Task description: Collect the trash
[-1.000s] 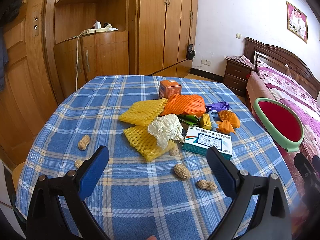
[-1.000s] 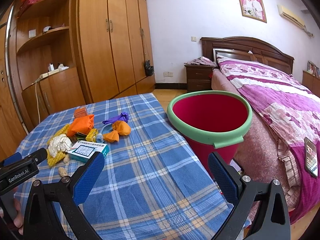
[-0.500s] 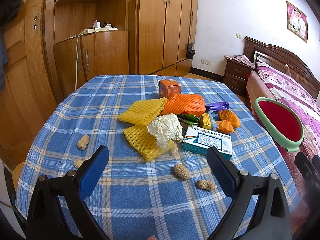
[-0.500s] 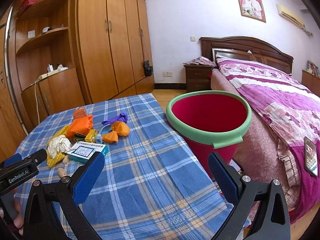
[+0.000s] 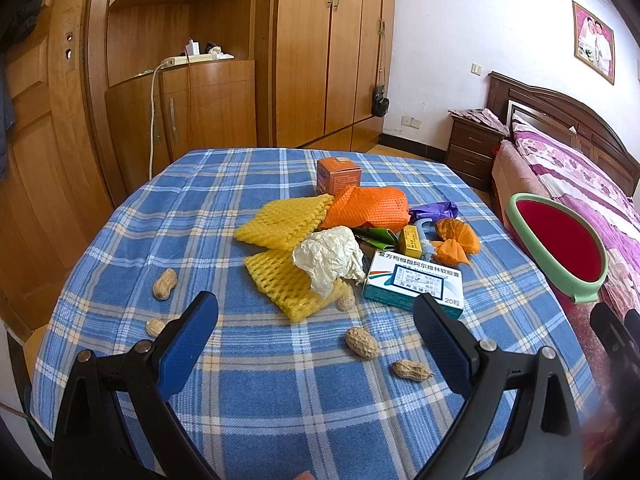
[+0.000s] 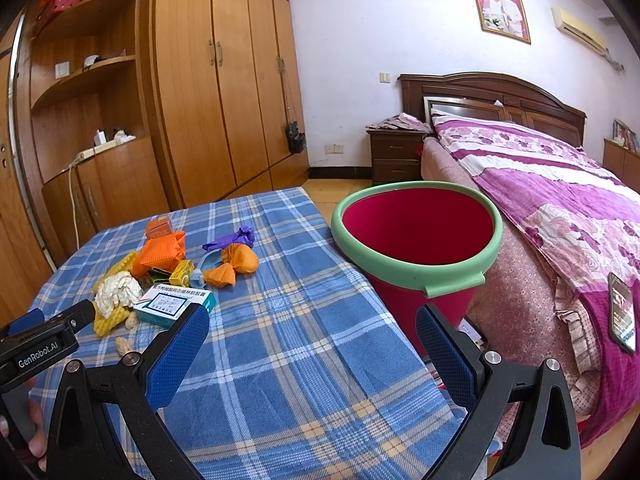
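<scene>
With both tools spread apart and empty, we judge the crumpled paper wad light and soft, best pinched across its middle, above the yellow foam net.

You were working in a home bedroom. Ahead and to the right of your right tool stood a bed with a floral purple cover and carved headboard, a nightstand beside it. A framed wedding portrait hung above. Built-in wooden wardrobes lined the far wall ahead of your left tool.
</scene>
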Tool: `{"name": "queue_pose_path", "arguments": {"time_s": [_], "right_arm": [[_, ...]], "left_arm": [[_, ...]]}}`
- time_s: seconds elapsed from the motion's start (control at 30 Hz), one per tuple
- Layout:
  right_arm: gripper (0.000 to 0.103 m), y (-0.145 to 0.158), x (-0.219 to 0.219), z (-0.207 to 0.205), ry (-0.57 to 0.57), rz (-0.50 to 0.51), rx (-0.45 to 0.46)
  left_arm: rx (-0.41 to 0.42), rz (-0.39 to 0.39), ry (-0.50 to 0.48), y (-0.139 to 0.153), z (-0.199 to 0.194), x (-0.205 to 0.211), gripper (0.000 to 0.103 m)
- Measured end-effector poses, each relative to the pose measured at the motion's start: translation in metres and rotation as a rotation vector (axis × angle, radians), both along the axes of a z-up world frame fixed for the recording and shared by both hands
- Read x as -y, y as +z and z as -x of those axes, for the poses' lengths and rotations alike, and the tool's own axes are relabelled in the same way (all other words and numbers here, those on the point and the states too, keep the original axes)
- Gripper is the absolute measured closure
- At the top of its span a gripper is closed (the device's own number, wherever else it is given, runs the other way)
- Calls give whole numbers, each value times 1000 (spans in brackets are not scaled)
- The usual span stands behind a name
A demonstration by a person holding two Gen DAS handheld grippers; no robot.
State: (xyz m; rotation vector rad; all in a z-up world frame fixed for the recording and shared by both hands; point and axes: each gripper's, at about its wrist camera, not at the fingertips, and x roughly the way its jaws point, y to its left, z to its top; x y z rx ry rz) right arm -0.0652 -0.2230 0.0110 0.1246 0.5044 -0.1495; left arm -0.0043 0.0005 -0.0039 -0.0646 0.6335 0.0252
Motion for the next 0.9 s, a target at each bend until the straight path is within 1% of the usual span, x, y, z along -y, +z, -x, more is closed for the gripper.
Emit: {"name": "queue_pose_path", "arguments": {"time_s": [0.63, 0.77, 0.9], "right_arm": [[0, -1, 2, -1, -5, -6, -1], [0, 0, 4, 1, -14, -18, 16], [0, -2, 6, 0, -19, -26, 18]], "left_arm": [[-8, -3, -7, -1, 0, 3, 6], [-26, -1, -15, -5, -6, 3, 6], [-39, -17, -10, -6, -11, 0, 6]]}}
